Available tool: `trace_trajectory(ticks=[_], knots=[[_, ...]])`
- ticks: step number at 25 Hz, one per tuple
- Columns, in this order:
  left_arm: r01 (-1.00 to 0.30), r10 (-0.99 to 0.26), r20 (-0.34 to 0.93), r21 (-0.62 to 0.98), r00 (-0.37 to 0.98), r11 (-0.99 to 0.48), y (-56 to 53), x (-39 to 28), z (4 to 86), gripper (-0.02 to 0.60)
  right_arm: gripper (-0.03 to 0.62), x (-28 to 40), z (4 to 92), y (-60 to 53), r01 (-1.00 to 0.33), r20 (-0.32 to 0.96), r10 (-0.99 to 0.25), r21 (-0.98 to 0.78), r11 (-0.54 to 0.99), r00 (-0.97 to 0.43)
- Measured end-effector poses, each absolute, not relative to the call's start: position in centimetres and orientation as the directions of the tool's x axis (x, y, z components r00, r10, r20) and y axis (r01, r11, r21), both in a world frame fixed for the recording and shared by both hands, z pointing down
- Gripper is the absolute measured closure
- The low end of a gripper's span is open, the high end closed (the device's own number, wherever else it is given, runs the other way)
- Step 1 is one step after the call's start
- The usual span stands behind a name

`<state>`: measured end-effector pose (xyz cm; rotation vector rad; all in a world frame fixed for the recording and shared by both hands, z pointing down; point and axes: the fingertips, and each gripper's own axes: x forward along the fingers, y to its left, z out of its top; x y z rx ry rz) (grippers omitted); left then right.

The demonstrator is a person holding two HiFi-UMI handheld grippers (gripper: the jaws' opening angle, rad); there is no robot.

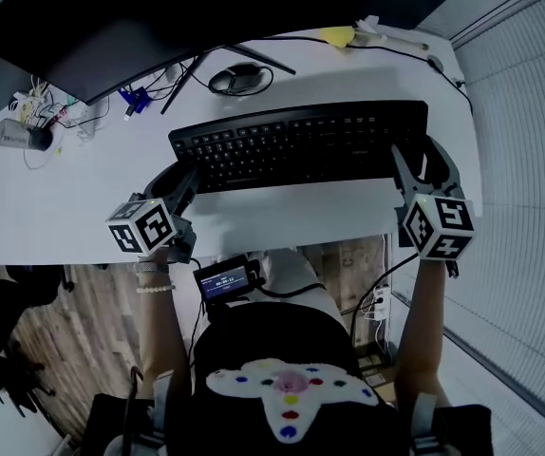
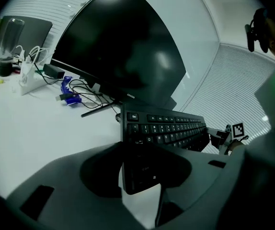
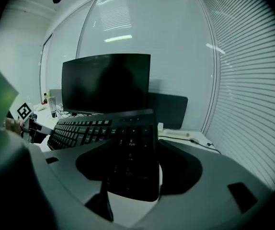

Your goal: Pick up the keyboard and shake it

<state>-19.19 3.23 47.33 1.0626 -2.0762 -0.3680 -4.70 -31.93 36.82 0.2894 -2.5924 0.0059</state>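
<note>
An office workstation is shown. A long white desk [image 1: 282,212] is seen from above, with a wide dark monitor [image 1: 159,17] set towards 11 o'clock and a full-size black keyboard [image 1: 301,145] placed before it. A tangle of cables [image 1: 49,112] and a white power strip [image 2: 26,78] are gathered at 10 o'clock on the desk. Slatted window blinds [image 1: 529,160] are run along the 3 o'clock side, and large glass panels [image 3: 142,28] are seen behind the monitor. Wood-pattern flooring [image 1: 73,331] is laid below the desk, and a dark office chair [image 1: 2,350] is partly seen at 8 o'clock.
</note>
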Motion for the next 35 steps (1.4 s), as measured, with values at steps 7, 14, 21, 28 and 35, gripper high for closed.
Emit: trace_trajectory(ticks=[7,14,21,28,35], knots=[[-0.532,-0.715,0.599,0.497,-0.361,0.685,3.5,-18.6,49.6,0.414,0.31,-5.4,43.3,-33.0,-0.194,0.592,-0.114,-0.072,0.978,-0.798],[-0.499,-0.655,0.675,0.46,-0.341,0.734,3.5,-18.0,51.8,0.414,0.31,-5.7,48.3,-33.7,-0.185,0.654,-0.042,-0.151,0.971,-0.756],[-0.483,-0.608,0.73,0.429,-0.312,0.763,3.6,-17.9,53.6,0.414,0.31,-5.7,52.1,-33.7,-0.199,0.713,0.007,-0.205,0.958,-0.701],[-0.482,-0.588,0.75,0.411,-0.304,0.774,3.5,-18.4,54.3,0.414,0.31,-5.7,54.2,-33.7,-0.225,0.747,0.035,-0.245,0.943,-0.664],[-0.466,-0.579,0.756,0.412,-0.303,0.783,3.2,-18.4,54.8,0.413,0.31,-5.5,55.4,-33.9,-0.254,0.765,0.038,-0.26,0.932,-0.643]])
